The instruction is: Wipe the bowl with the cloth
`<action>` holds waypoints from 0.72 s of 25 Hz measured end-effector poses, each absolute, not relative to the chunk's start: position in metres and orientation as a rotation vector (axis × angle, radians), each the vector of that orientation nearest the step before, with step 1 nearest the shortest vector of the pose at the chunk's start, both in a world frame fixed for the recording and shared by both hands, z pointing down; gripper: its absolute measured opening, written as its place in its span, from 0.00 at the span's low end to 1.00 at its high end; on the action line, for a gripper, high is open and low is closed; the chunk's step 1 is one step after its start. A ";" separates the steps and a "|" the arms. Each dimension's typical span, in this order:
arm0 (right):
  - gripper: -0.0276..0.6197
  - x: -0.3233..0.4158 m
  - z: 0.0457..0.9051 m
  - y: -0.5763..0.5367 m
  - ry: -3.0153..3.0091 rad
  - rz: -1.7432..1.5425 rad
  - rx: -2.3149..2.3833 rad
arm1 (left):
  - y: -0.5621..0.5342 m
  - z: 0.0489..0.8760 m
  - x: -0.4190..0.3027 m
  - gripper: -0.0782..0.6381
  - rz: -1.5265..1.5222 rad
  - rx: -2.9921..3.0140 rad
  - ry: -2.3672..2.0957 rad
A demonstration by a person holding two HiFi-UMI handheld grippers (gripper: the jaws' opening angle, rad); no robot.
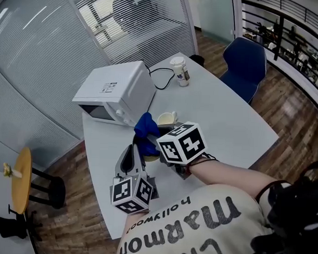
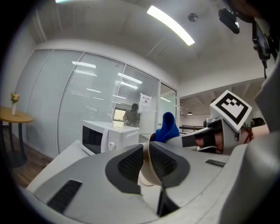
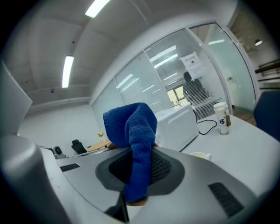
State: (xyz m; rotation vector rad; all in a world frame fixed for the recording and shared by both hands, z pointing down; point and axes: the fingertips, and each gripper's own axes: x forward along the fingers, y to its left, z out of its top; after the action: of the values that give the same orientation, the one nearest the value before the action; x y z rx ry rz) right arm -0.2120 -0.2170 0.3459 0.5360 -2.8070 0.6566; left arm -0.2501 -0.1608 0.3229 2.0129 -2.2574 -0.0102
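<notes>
Left gripper (image 1: pixel 132 155), held level, is clamped on a bowl (image 2: pixel 146 176) rim; right gripper (image 1: pixel 152 143), angled slightly downward, pinches a cloth (image 3: pixel 138 131).

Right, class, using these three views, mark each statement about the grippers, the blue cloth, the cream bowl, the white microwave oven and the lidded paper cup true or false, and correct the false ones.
1. The right gripper is shut on the blue cloth. True.
2. The left gripper pinches the rim of the cream bowl. True.
3. The door of the white microwave oven stands wide open. False: the door is closed.
4. The lidded paper cup lies tipped over on the wooden floor. False: it stands upright on the white table, beyond the microwave oven.
</notes>
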 end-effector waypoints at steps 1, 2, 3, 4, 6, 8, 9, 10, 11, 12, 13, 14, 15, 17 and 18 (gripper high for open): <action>0.14 -0.209 0.348 -0.219 -2.807 0.722 0.552 | -0.160 0.322 -0.250 0.18 -0.008 2.012 -2.279; 0.14 -0.207 0.351 -0.220 -2.805 0.786 0.568 | -0.159 0.321 -0.250 0.19 -0.007 2.009 -2.302; 0.14 -0.204 0.354 -0.221 -2.800 0.848 0.582 | -0.158 0.320 -0.250 0.19 -0.003 2.006 -2.324; 0.14 -0.202 0.357 -0.221 -2.791 0.903 0.594 | -0.157 0.320 -0.250 0.19 0.000 2.001 -2.340; 0.14 -0.198 0.364 -0.221 -2.771 0.981 0.611 | -0.155 0.320 -0.252 0.19 -0.011 1.983 -2.353; 0.14 -0.196 0.370 -0.219 -2.752 1.027 0.620 | -0.154 0.320 -0.256 0.19 -0.041 1.954 -2.354; 0.14 -0.194 0.372 -0.217 -2.742 1.039 0.624 | -0.152 0.321 -0.259 0.19 -0.054 1.939 -2.354; 0.14 -0.194 0.374 -0.215 -2.734 1.049 0.626 | -0.151 0.322 -0.260 0.19 -0.061 1.927 -2.353; 0.14 -0.193 0.376 -0.214 -2.729 1.061 0.620 | -0.150 0.323 -0.261 0.19 -0.062 1.917 -2.348; 0.14 -0.195 0.375 -0.211 -2.738 1.076 0.597 | -0.150 0.326 -0.261 0.19 -0.061 1.912 -2.338; 0.14 -0.197 0.371 -0.208 -2.764 1.088 0.551 | -0.150 0.329 -0.260 0.19 -0.063 1.909 -2.323; 0.14 -0.201 0.363 -0.203 -2.800 1.093 0.482 | -0.150 0.331 -0.258 0.19 -0.071 1.907 -2.306; 0.14 -0.206 0.356 -0.197 -2.830 1.092 0.400 | -0.151 0.331 -0.257 0.18 -0.082 1.907 -2.290; 0.14 -0.216 0.351 -0.182 -2.834 1.052 0.269 | -0.153 0.330 -0.252 0.18 -0.104 1.917 -2.269; 0.14 -0.220 0.354 -0.176 -2.820 1.007 0.240 | -0.153 0.329 -0.250 0.18 -0.113 1.927 -2.259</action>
State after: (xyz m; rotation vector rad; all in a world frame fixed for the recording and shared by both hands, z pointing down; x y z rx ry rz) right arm -0.2203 -0.1759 0.3542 0.2405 -2.8198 1.0066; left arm -0.2502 -0.1535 0.3285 1.9266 -2.2591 -0.1134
